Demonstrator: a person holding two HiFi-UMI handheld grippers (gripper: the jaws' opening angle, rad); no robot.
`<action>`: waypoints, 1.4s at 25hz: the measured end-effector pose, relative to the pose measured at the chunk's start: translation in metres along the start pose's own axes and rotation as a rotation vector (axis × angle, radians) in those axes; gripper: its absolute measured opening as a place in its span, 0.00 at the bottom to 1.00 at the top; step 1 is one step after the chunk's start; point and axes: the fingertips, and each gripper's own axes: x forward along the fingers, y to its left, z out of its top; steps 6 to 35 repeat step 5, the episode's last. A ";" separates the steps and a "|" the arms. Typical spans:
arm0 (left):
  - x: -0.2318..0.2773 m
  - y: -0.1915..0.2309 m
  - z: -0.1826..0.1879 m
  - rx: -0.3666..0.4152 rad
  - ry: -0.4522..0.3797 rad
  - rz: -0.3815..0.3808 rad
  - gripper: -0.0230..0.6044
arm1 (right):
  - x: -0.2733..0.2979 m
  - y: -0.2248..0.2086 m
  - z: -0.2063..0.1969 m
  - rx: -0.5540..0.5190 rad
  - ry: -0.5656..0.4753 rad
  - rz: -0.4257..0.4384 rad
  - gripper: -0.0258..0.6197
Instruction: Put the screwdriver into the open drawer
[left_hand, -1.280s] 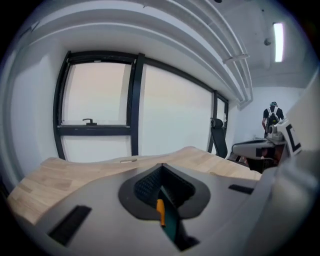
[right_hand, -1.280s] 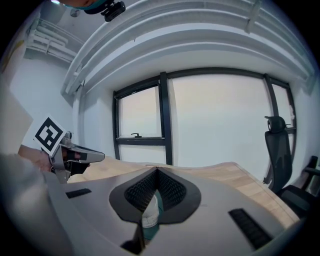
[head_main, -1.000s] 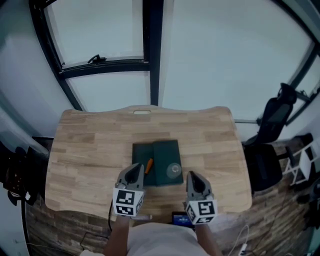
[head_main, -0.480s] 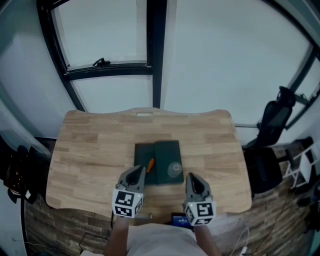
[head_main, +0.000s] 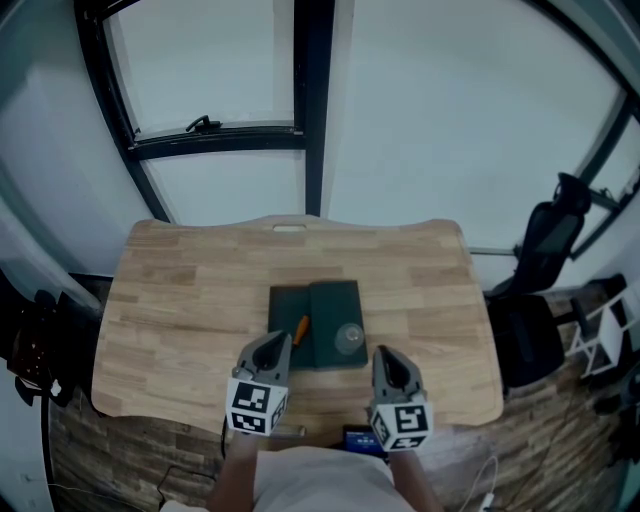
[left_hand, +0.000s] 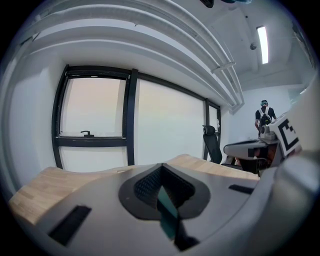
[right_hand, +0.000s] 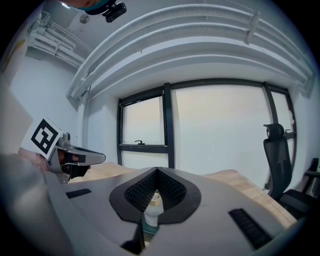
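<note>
A dark green box (head_main: 335, 305) sits mid-table in the head view. An orange-handled screwdriver (head_main: 298, 330) lies slanted on its left part; whether that part is the drawer I cannot tell. A small clear bottle (head_main: 348, 339) stands on the box's right part and shows through the right gripper's jaws as bottle (right_hand: 151, 211). My left gripper (head_main: 277, 344) hovers just short of the screwdriver, jaws together and empty. My right gripper (head_main: 383, 356) is level with it, near the bottle, jaws together. In their own views the left gripper (left_hand: 160, 169) and the right gripper (right_hand: 156, 172) hold nothing.
The wooden table (head_main: 180, 300) ends at a window wall behind. A black office chair (head_main: 548, 235) stands off the table's right side. A dark phone-like thing (head_main: 360, 437) lies at the near edge. A person (left_hand: 263, 114) stands far off in the left gripper view.
The head view has shifted slightly, so the table sits a little further right. Both grippers, the screwdriver and the bottle have kept their places.
</note>
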 end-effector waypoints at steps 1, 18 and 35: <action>0.001 0.000 0.001 0.003 -0.001 0.001 0.04 | 0.001 0.000 -0.001 0.000 0.002 0.001 0.04; 0.003 0.002 0.002 0.017 0.001 0.009 0.04 | 0.003 -0.001 -0.003 -0.002 0.009 0.003 0.04; 0.003 0.002 0.002 0.017 0.001 0.009 0.04 | 0.003 -0.001 -0.003 -0.002 0.009 0.003 0.04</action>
